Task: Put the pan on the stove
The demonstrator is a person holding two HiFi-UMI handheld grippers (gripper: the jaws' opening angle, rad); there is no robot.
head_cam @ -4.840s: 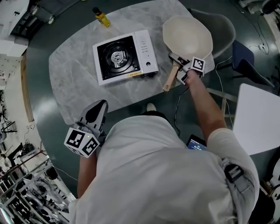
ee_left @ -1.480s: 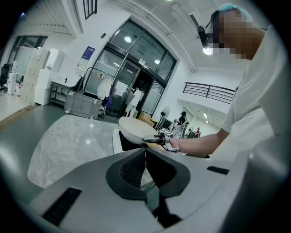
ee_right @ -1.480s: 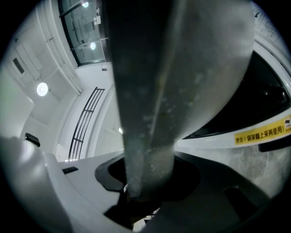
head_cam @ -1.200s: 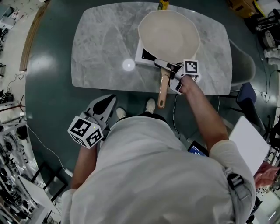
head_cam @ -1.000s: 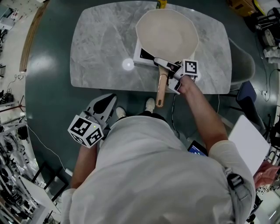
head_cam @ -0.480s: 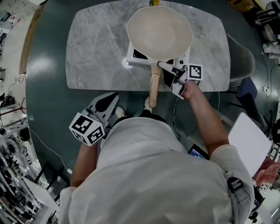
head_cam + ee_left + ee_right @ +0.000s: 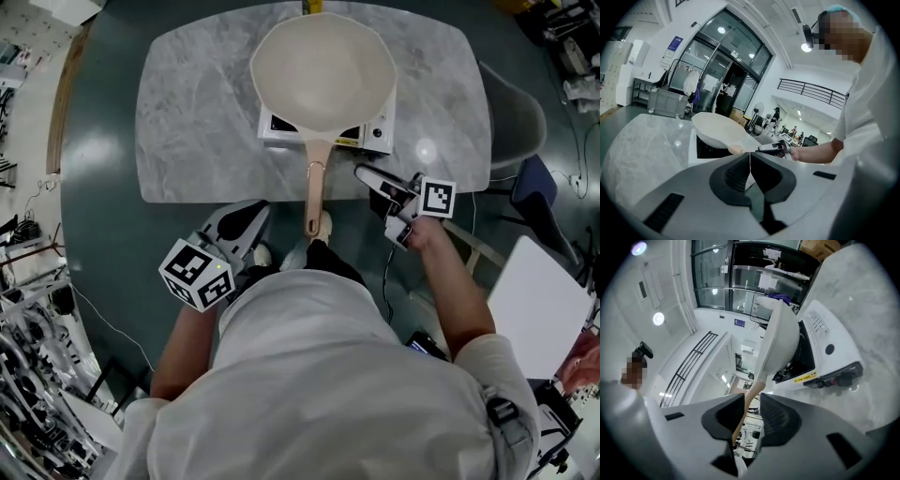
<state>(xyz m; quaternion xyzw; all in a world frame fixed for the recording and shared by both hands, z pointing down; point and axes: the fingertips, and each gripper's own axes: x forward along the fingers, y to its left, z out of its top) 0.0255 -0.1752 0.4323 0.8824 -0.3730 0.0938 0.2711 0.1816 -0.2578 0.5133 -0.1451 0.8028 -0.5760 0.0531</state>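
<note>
The cream pan (image 7: 323, 66) sits on the white portable gas stove (image 7: 378, 132), ahead of the right claw (image 7: 364, 173) and a little to its left. It covers most of the stove's top. Its wooden handle (image 7: 314, 192) points back toward the person and juts past the near edge of the grey marbled surface (image 7: 187, 103), ending between the two claws. The right claw hangs just right of the handle without touching it. Its jaws are closing with a narrow gap left and nothing gripped, and in the right gripper view the handle shows only beyond that gap. The left claw (image 7: 255, 214) is held low by the person's body, near the handle's end, with its jaws pressed together on nothing. A yellow label (image 7: 806, 377) runs along the stove's front edge, its print too small to read, and a round knob (image 7: 829, 349) sits on the control panel beside it. Beyond the pan, a yellow object (image 7: 311, 5) is cut off by the picture's edge. To the right claw's right stand a grey chair (image 7: 514, 108), a blue seat (image 7: 536, 178) and a white tabletop (image 7: 544, 300), all on the dark green floor (image 7: 103, 216).
</note>
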